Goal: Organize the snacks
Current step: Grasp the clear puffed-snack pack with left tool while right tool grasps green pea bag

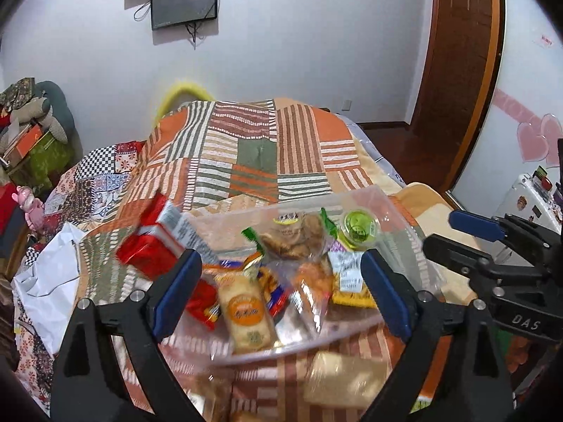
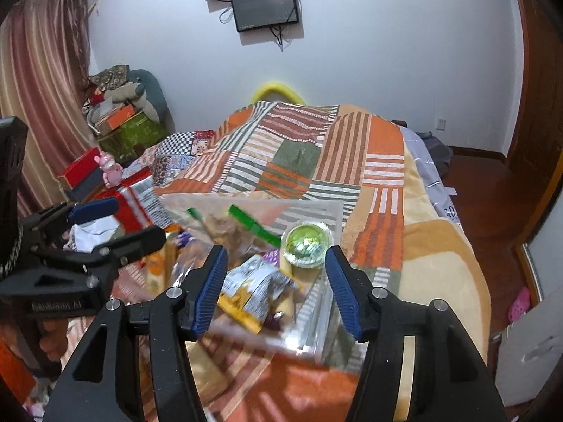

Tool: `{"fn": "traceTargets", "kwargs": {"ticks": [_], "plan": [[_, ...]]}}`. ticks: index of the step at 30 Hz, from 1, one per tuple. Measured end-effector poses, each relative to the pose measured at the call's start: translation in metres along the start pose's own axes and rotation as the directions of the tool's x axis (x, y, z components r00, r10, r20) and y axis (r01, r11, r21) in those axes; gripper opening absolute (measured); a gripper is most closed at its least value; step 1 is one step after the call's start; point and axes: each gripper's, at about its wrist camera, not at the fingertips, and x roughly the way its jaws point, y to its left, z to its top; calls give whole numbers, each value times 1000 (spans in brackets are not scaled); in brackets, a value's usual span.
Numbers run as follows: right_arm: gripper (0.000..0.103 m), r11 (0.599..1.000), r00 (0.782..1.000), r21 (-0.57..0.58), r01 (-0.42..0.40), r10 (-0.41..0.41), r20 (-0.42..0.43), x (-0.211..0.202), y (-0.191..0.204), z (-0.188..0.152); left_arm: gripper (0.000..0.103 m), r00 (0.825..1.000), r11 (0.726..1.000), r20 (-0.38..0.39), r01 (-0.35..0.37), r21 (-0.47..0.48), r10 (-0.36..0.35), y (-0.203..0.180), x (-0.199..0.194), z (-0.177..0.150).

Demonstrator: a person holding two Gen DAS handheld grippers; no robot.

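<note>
Plainly both fingers [image 1: 281,290] [image 2: 276,290] gape — nothing held — above snack tub [image 1: 404,211].

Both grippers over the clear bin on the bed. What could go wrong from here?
1. The clear plastic bin sits on a soft patchwork quilt, so pressing on a wall may tip it.
2. The round green jelly cup lies loose on top and might roll when neighbouring packets shift.
3. The left gripper and right gripper, both open, work close together and may collide.
</note>
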Motion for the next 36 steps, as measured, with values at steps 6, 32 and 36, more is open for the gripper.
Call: {"fn": "traceTargets", "kwargs": {"ticks": [6, 32, 36], "plan": [[63, 1000, 1000, -31, -3, 3, 5, -19, 13, -20, 97, 1000, 1000, -28, -4, 4, 5, 13, -25, -26], [71, 994, 956, 6, -108, 106, -274, 7, 51, -133, 97, 967, 998, -246, 64, -4, -63, 15, -13, -140], [71, 993, 951, 7, -116, 113, -287, 13, 50, -140, 97, 971, 999, -237, 43, 17, -38, 12, -2, -142]]}}
